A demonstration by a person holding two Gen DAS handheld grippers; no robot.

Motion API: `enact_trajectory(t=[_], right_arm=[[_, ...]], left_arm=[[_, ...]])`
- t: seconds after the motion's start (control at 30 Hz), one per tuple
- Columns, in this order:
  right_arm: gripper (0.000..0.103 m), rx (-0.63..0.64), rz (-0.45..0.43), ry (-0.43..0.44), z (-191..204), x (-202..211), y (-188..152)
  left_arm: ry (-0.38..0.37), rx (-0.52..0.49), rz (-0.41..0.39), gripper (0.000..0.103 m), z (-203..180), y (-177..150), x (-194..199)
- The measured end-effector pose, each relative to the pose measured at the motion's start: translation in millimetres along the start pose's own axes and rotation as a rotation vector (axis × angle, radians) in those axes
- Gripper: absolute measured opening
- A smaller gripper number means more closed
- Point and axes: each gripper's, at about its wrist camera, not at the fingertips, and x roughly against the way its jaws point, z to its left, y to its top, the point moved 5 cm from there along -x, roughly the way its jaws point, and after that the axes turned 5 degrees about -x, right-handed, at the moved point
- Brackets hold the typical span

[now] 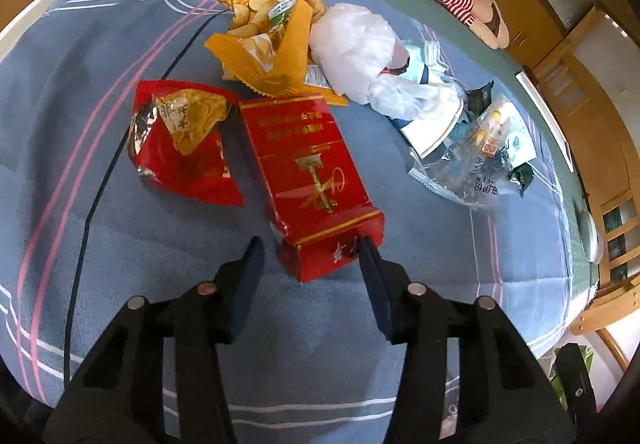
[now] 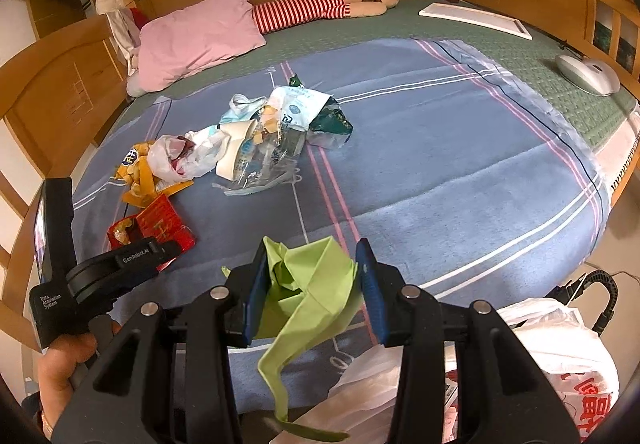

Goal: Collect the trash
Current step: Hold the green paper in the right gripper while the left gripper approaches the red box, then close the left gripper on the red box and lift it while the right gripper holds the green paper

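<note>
Left claw (image 1: pixel 310 248) straddles the near end of the red box (image 1: pixel 308 172).

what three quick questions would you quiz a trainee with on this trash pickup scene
1. True or false: the right gripper has its jaws shut on a green sheet.
2. What lies between the jaws of the left gripper? A) red box B) a bottle C) a shoe
3. Fill the blank: the striped plush lies next to a pink ____.

Key: 1 true. 2 A. 3 pillow.
</note>
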Motion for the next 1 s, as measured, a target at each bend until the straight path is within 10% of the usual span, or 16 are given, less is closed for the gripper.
enact_trajectory(t=[0.17, 0.4, 1.0], right_arm=[[0.043, -0.002, 0.006, -0.002, 1, -2, -2], [0.043, -0.008, 0.019, -0.007, -2, -4, -6], [0.043, -0.013, 0.03, -0.005, -6, -8, -12]], left_arm=[[0.049, 0.026, -0.012, 0.082, 5, -2, 2], [0.119, -0.057, 0.008, 0.091, -6, -2, -8], [0.249, -0.095, -0.014, 0.033, 7, 0, -4]])
